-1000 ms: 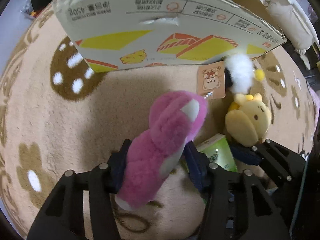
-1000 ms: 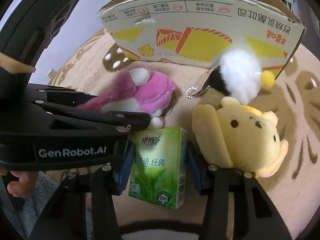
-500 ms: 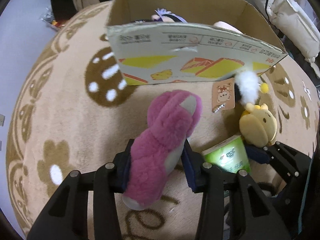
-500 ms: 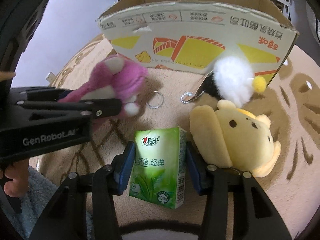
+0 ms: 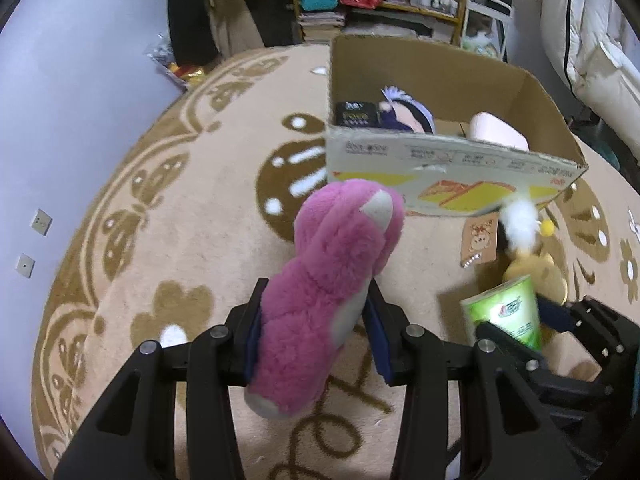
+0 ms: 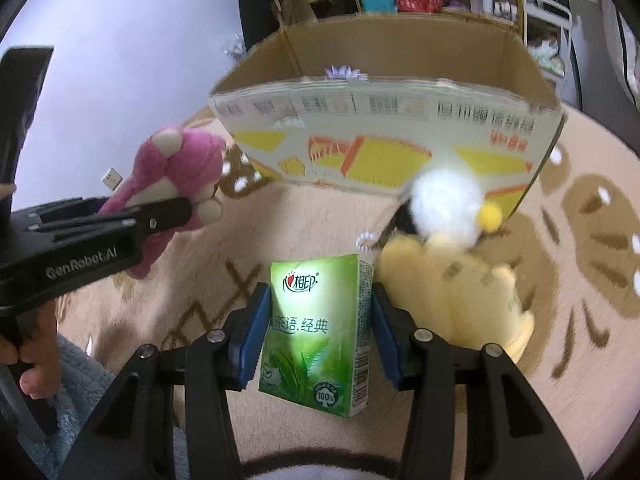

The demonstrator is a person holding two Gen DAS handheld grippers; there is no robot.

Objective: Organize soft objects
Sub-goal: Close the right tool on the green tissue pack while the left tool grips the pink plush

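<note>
Above the patterned rug (image 5: 224, 216), short of the cardboard box (image 5: 444, 156): pink plush toy (image 5: 332, 296) pinched mid-body in the left gripper (image 5: 316, 336), jaws closed on it, head lolling forward. Light, squashy, likely to sag; best held at the thick middle. Green tissue pack (image 6: 316, 332) clamped between the right gripper (image 6: 316, 332) jaws, soft and easily crushed. Yellow plush (image 6: 452, 292) and white pompom (image 6: 444, 200) left lying on the rug by the box front, both blurred. Box contents partly hidden behind the near wall; pink toy's face out of sight.
</note>
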